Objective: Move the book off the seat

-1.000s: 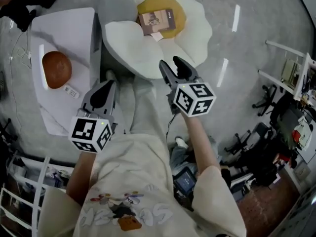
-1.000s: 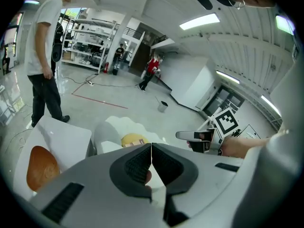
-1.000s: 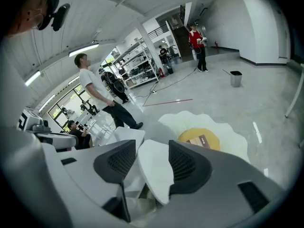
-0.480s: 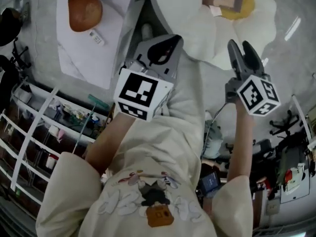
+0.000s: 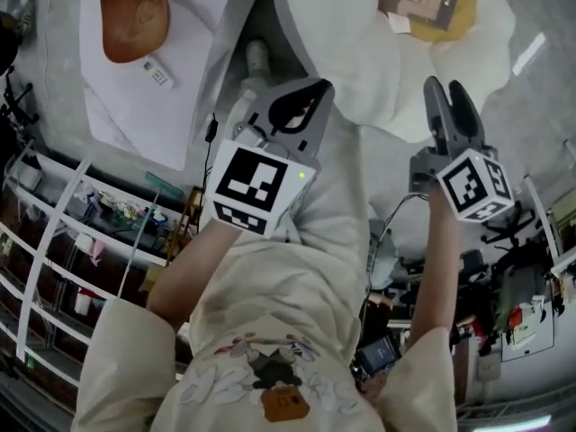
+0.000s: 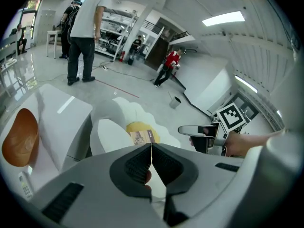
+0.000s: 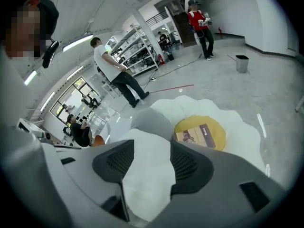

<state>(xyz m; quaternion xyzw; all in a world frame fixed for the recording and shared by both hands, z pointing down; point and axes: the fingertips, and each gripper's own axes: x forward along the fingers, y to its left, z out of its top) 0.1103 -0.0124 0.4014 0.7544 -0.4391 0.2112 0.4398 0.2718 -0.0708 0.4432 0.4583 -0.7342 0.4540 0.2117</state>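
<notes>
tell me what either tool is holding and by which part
Nothing is held: the left tool is shut empty, the right tool open; the book lies on the seat.

We see a round brown cushion point(image 5: 134, 20) lying on a white angular table point(image 5: 135, 115), with a small white remote control point(image 5: 157, 73) just beside it.

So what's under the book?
The book lies on a round yellow cushion, the middle of a white flower-shaped seat. Yellow shows beside the book. Whatever is directly beneath the book is covered, so I cannot tell.
</notes>
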